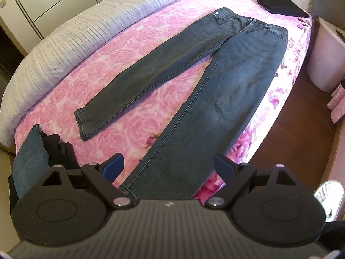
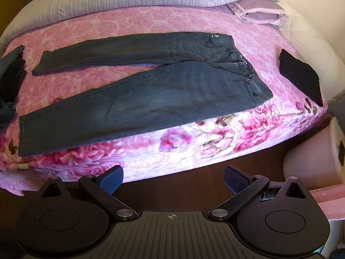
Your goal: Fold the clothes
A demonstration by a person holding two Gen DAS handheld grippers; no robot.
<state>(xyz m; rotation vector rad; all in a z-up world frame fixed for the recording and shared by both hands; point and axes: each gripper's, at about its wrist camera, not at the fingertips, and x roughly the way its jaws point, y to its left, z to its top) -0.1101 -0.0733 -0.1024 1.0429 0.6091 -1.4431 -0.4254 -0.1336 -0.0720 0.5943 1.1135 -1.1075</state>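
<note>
A pair of dark grey jeans [image 1: 215, 90] lies flat on the pink floral bed [image 1: 129, 49], legs spread in a V, waistband at the far end. It also shows in the right wrist view [image 2: 151, 95], with the near leg along the bed's edge. My left gripper [image 1: 169, 168] is open and empty, just above the hem of the near leg. My right gripper [image 2: 173, 180] is open and empty, held off the bed's side over the dark floor, apart from the jeans.
A folded black garment [image 1: 280, 4] lies at the bed's far corner, also in the right wrist view [image 2: 301, 77]. A heap of blue and black clothes [image 1: 36, 155] sits at the bed's end. A rolled white quilt [image 1: 75, 34] lines the far side. A pale bin [image 1: 327, 60] stands on the floor.
</note>
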